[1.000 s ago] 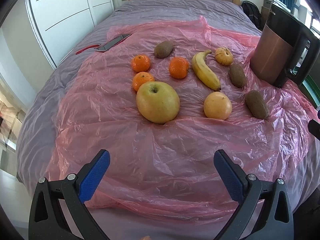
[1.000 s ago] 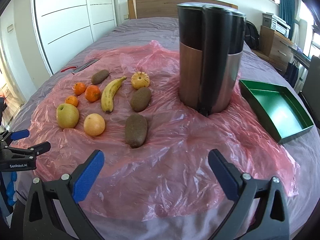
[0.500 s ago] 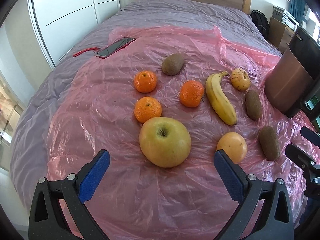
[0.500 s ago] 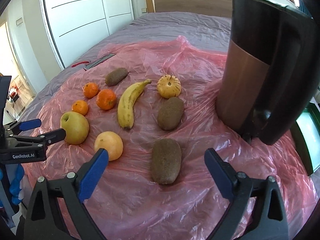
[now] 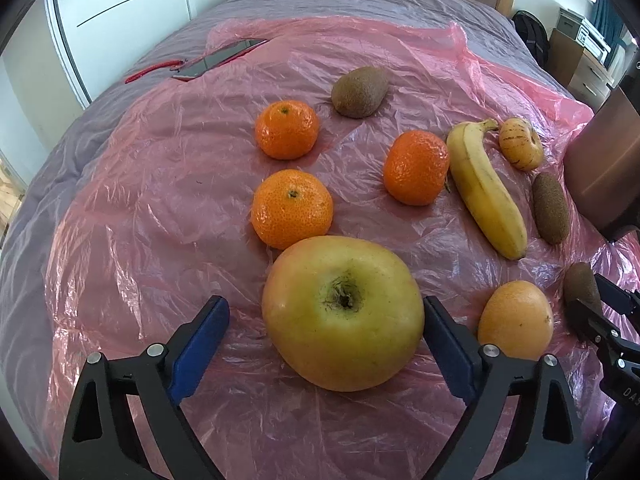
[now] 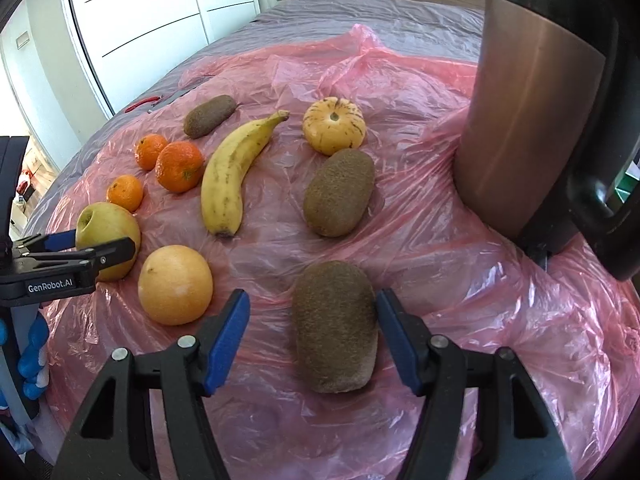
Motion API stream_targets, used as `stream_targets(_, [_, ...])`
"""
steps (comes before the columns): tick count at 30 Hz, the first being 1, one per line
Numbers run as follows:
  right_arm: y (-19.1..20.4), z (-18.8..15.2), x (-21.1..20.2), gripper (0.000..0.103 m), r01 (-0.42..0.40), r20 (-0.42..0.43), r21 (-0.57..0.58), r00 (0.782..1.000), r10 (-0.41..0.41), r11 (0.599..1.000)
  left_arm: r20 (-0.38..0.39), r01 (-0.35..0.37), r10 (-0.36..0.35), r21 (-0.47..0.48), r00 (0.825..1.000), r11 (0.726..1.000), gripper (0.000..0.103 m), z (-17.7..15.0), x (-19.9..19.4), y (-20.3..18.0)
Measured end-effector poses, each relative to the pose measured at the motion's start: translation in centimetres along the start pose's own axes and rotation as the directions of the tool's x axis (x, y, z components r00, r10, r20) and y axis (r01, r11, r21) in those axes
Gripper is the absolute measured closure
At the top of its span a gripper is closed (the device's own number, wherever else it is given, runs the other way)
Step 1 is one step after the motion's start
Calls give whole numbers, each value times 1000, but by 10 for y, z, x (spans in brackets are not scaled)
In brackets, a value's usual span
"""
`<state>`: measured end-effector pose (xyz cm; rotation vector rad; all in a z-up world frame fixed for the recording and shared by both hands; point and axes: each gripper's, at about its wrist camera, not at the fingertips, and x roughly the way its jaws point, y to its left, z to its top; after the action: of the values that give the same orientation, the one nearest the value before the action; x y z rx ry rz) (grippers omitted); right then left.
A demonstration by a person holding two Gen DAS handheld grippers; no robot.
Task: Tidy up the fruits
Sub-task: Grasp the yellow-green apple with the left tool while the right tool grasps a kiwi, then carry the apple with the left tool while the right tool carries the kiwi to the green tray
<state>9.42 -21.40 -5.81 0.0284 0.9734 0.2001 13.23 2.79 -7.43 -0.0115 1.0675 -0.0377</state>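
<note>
Fruit lies on a pink plastic sheet [image 5: 168,168] over a bed. My left gripper [image 5: 326,336] is open around a big yellow-green apple [image 5: 342,312]; the right pad is close against it. My right gripper [image 6: 312,332] is open around a brown kiwi [image 6: 334,324], its right pad at the kiwi's side. Three mandarins [image 5: 292,208] [image 5: 287,130] [image 5: 416,167], a banana [image 5: 484,188], a round orange fruit [image 5: 516,320], a small striped yellow fruit [image 6: 334,126] and two more kiwis [image 6: 339,198] [image 5: 360,91] lie around.
A tall brown and black jug [image 6: 536,120] stands on the sheet at the right, close to the kiwis. A phone [image 5: 218,60] and a red cord [image 5: 154,70] lie at the sheet's far left edge. White wardrobe doors [image 6: 152,24] stand left of the bed.
Both grippers have moved forward and down toward the fruit. The apple now sits between the left fingers and the kiwi between the right fingers. Both jaws have narrowed a little.
</note>
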Motion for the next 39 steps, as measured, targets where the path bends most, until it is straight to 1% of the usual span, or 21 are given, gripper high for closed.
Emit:
stream_targets(2, [-4,-3,7,27,-12,-16,21,1000,12,1000,-5,8,-8,0,1000,1000,16,-1,5,0])
stream_targets(3, [-6,-5,10,32,-16,-19,29,1000,17,999,-4,11,-11,2,1000,1000,19,-1,7,-1])
stream_targets(4, [-7,-6,11,43,-24,-15,36,1000,25,999,-1,18,-18,2,1000,1000,24,-1,7,-2])
stream_targets(5, [-8,-8,10,51,-35,-4,42,999,36,998,2,26,-26,1,1000,1000,26,0,8,-2])
stream_targets(6, [-9,-9,10,63,-40,5,46,999,40,998,3,34,-34,0,999,999,31,1,8,-3])
stream_targets(7, [-11,-9,10,71,-46,11,50,999,46,998,0,45,-45,-2,999,999,34,1,10,-3])
stream_targets(10, [-16,-9,13,71,-71,18,63,997,70,995,6,45,-45,-7,999,999,34,2,11,-4])
stream_targets(18, [-16,-7,14,73,-95,17,44,995,94,995,36,46,-45,-16,998,999,35,1,3,-3])
stream_targets(23, [-12,-4,-6,73,-127,46,37,991,125,991,79,38,-35,-37,996,999,35,1,-24,0])
stream_targets(28, [-4,-2,-42,73,-165,89,22,983,163,986,120,15,-12,-32,993,999,35,-1,-64,2])
stream_targets(30, [-6,-5,-60,73,-180,104,28,979,176,983,129,17,-14,-18,992,1000,35,-4,-82,-3])
stream_targets(33, [-19,-14,-87,73,-171,122,45,979,164,984,133,45,-49,33,990,998,35,-12,-109,-21])
stream_targets(35, [-33,-22,-104,73,-151,134,64,981,141,986,126,86,-96,84,987,993,35,-18,-124,-44])
stream_targets(37, [-57,-31,-125,73,-120,152,98,983,104,988,109,142,-158,139,981,980,35,-25,-138,-76])
stream_targets(39, [-88,-40,-149,73,-66,176,139,984,41,988,94,204,-225,192,970,960,35,-28,-151,-108])
